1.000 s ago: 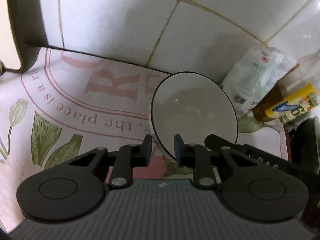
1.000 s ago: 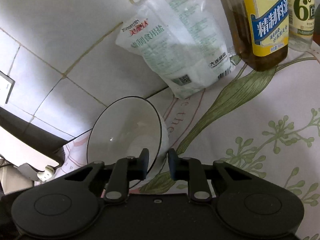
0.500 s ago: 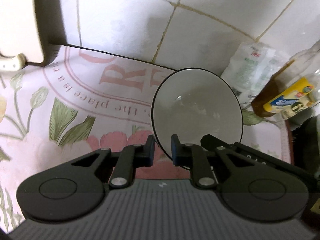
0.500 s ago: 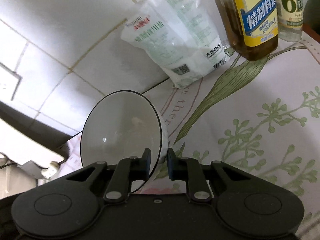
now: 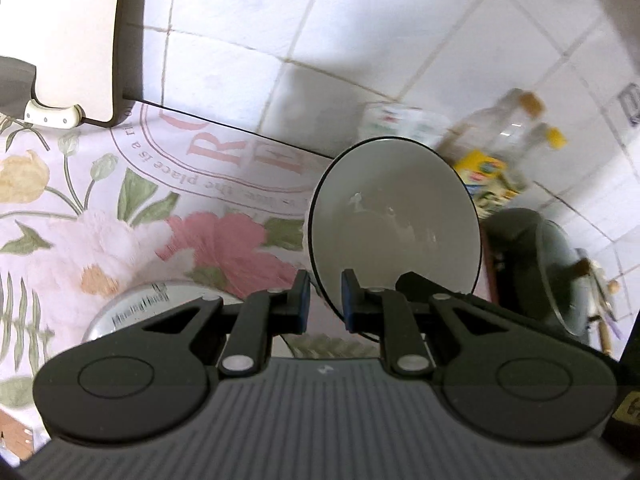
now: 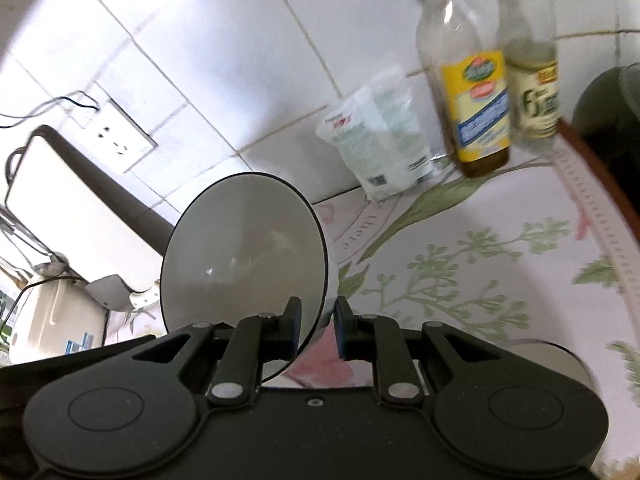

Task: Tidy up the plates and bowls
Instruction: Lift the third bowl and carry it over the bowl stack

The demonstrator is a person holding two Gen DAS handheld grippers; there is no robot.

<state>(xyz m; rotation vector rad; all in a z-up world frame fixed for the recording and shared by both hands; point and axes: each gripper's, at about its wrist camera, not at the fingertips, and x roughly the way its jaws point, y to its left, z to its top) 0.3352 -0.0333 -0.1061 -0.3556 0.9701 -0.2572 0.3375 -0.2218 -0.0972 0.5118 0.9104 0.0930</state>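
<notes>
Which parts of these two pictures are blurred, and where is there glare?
Left wrist view: the bottles and floral tablecloth are smeared, while the left gripper and its bowl stay sharp, with small highlights inside. Right wrist view: the bottles blur, the wall tiles glare white, and the right gripper is crisp.

White glossy wall tiles (image 6: pixel 224 64) with pale grout back the counter, catching bright light — a wall socket (image 6: pixel 116 136) sits among them, a thin cable running to it. The counter wears a floral tablecloth (image 5: pixel 132 216) — pink blooms, green leaves, printed lettering — with a dark wooden edge (image 6: pixel 600 168) at its right.
</notes>
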